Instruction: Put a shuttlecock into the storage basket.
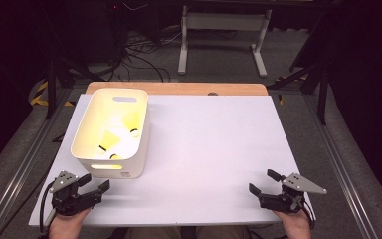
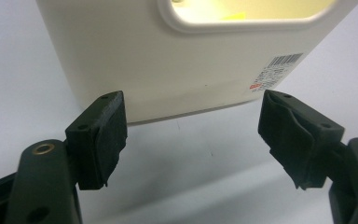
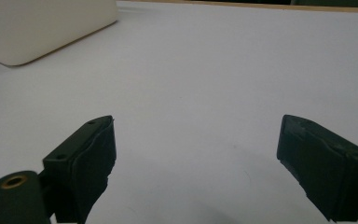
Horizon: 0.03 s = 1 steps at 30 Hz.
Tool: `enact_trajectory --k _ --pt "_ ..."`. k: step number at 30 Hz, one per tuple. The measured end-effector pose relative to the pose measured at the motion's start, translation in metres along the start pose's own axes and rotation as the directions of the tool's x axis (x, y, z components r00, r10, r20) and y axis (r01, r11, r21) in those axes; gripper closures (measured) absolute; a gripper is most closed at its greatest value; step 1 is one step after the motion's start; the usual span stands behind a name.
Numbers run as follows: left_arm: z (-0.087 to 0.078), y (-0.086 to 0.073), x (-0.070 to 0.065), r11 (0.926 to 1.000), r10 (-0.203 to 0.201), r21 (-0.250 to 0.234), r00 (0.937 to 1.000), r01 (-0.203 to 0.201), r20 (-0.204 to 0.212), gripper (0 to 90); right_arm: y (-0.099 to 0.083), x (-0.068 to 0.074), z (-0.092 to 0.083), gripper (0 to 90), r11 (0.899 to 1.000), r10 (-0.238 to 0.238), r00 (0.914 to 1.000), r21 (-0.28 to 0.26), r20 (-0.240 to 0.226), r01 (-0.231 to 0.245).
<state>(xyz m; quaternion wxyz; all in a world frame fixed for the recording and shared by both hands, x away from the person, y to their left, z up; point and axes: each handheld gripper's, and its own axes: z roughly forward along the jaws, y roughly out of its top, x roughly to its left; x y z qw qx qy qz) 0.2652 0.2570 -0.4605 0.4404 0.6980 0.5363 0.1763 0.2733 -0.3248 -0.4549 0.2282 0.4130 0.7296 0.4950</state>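
Observation:
A cream plastic bin (image 1: 110, 133) stands on the left half of the white table top (image 1: 204, 144); yellow and white pieces lie inside it, too small to tell apart. My left gripper (image 1: 94, 182) rests at the front left corner, just short of the bin's near wall, open with nothing between its jaws. In the left gripper view that near wall (image 2: 182, 60) with its handle slot and barcode label fills the space ahead of the open jaws. My right gripper (image 1: 263, 182) sits at the front right, open and empty, facing bare table (image 3: 205, 93); the bin's corner (image 3: 42, 28) lies far left.
The white top lies on a wooden board (image 1: 179, 88) whose far edge shows behind it. Beyond the table stand a white frame (image 1: 224, 35), cables on the floor and dark stands on both sides. A metal rail (image 1: 15, 164) runs along the left.

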Motion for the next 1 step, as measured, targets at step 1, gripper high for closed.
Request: enact_trajectory --k 1 --pt "-0.0001 0.0001 0.0003 1.0000 0.003 -0.001 1.0000 -0.003 -0.002 24.8 0.0000 -0.0002 0.0001 12.5 1.000 -0.001 1.0000 0.000 -0.001 0.001"
